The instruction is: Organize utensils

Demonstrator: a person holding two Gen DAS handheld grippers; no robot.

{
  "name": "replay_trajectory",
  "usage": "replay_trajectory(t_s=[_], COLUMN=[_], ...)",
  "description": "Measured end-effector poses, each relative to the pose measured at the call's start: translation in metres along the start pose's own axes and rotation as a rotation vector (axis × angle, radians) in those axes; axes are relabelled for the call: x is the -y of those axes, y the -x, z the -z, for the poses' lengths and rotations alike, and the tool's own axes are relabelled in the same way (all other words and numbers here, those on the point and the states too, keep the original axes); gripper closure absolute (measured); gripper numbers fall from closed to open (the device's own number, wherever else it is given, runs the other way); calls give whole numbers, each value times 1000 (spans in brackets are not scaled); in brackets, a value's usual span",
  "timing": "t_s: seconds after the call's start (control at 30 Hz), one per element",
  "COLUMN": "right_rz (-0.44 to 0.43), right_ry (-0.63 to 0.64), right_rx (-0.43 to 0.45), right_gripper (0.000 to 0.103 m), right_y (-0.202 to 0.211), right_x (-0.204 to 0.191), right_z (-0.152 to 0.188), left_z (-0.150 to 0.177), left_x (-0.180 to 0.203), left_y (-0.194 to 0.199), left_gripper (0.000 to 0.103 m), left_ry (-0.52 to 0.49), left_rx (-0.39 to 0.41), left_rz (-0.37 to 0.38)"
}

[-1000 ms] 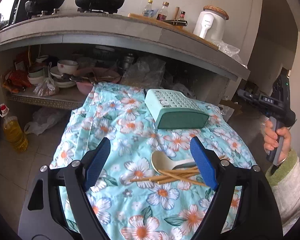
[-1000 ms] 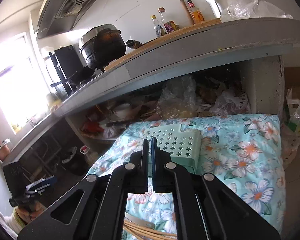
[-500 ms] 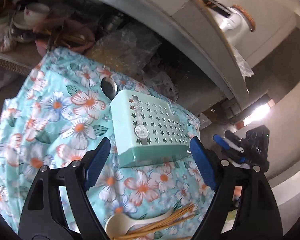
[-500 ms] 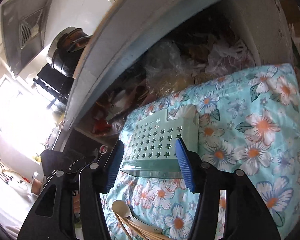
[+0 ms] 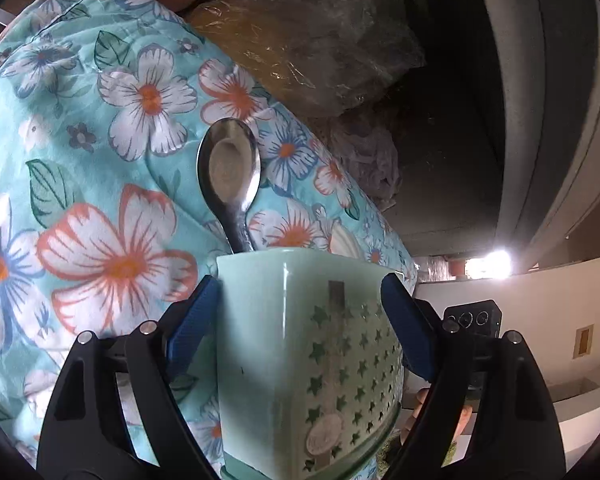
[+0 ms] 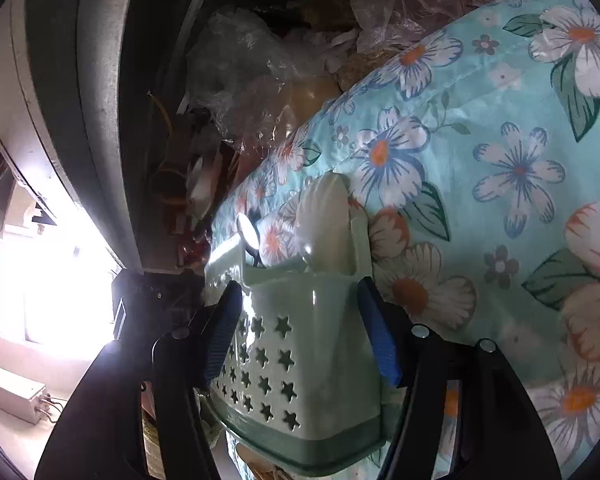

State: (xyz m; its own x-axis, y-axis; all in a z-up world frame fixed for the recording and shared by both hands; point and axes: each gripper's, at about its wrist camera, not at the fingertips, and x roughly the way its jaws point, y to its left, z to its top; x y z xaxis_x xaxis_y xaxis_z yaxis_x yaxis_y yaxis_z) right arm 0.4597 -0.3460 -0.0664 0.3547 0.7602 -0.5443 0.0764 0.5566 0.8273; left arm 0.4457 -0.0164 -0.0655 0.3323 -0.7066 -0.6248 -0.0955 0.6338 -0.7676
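Utensil holder (image 5: pixel 300 360), mint, star-perforated, lies tipped on floral cloth (image 5: pixel 80 160); left gripper (image 5: pixel 300 328) and right gripper (image 6: pixel 300 332) each straddle one end, pads touching its walls, apparently clamped. Metal spoon (image 5: pixel 228 172) and white spoon (image 6: pixel 324 216) poke from mouth. Step: standing holder upright. Next: lift level together, or spoons may slide out. Plastic bags (image 5: pixel 320 28) crowd far edge under counter.

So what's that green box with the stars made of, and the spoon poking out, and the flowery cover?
The green box looks like smooth moulded plastic: glossy highlights and neat star-shaped cut-outs. The spoon seems to be polished metal, since its bowl mirrors the light. The flowery cover looks like soft printed fabric, probably padded, as it puckers along stitched lines.
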Motion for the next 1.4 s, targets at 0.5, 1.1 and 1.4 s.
replay_trajectory(t_s=[0.5, 1.1, 1.4], right_rz=[-58, 75, 123], right_ry=[134, 306, 313], right_rx=[91, 220, 239], right_gripper=[50, 69, 86], right_y=[46, 117, 127], right_x=[-31, -57, -52], right_z=[32, 169, 199], left_z=[46, 195, 225], left_x=[29, 45, 34], left_y=[59, 133, 127], left_gripper=[29, 32, 63], left_ry=[-184, -333, -284], left_rx=[150, 222, 240], left_rz=[48, 106, -128])
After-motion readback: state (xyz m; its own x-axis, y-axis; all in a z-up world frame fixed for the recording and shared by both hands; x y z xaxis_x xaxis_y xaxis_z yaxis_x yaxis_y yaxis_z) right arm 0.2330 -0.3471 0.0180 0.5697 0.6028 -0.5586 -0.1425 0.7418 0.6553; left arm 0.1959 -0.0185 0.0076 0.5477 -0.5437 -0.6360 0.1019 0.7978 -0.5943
